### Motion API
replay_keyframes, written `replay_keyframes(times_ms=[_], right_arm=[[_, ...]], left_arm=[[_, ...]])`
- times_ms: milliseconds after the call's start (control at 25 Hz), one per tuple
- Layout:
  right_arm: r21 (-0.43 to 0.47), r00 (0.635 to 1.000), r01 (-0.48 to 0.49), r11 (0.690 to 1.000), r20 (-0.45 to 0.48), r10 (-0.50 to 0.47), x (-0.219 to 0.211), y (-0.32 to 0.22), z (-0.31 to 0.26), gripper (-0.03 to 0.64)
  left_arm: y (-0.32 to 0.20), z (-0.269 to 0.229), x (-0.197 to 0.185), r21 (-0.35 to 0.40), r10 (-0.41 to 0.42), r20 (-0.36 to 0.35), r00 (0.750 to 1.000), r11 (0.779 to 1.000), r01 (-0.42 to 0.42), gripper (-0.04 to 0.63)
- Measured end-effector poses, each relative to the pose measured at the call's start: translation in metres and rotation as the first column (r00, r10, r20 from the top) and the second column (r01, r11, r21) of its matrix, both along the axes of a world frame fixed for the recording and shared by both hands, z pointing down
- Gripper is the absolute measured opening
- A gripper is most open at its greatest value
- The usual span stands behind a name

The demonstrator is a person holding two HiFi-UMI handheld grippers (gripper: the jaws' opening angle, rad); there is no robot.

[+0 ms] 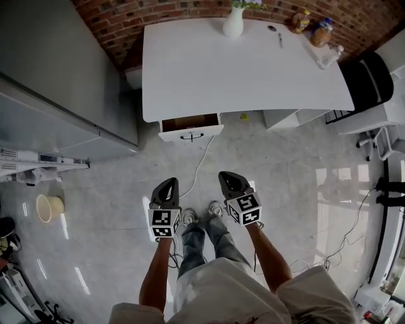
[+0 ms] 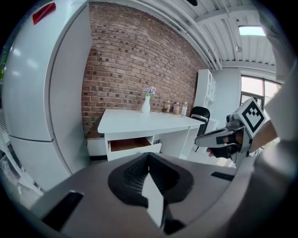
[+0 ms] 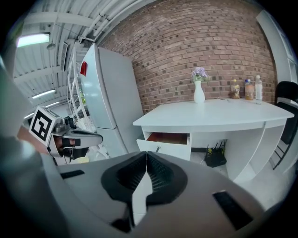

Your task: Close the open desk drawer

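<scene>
Nearest us, two grippers are poised over the glossy pale floor (image 1: 285, 171), the left gripper (image 1: 168, 182) and the right gripper (image 1: 228, 176), each with fingers pressed together on nothing. Further off, the one drawer (image 1: 190, 131) hangs pulled out beneath the left end of the white worktop (image 1: 209, 69), with a white front, a dark handle and brown wood inside. At the far edge stands one vase (image 1: 233, 22) of flowers with three bottles (image 1: 321, 33) to its right, and a red brick wall (image 1: 126, 19) behind.

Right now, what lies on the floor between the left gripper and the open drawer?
In the head view, only bare floor and a thin white cable lie between the left gripper and the drawer; nothing blocks the way.
</scene>
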State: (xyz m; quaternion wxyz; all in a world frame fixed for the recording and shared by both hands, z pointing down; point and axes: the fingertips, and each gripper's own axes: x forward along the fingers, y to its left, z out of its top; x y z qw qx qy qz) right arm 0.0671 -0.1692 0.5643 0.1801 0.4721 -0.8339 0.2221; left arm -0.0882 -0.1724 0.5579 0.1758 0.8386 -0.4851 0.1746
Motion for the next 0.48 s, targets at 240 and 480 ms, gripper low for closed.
replay_keyframes(times_ms=[240,480], right_arm=[[-0.044,1.0,-0.009,0.999,0.008,0.009,0.003,0.0,0.06,0.018],[-0.089,1.0,-0.018,0.996,-0.006,0.017,0.006,0.015,0.124,0.018]], left_arm=[[-0.01,0.056,0.004,-0.019,-0.008,-0.012,1.0,1.0,0.008,0.012],[-0.007,0.123,0.006,-0.05,-0.002,-0.005,1.0,0.999,0.002,0.012]])
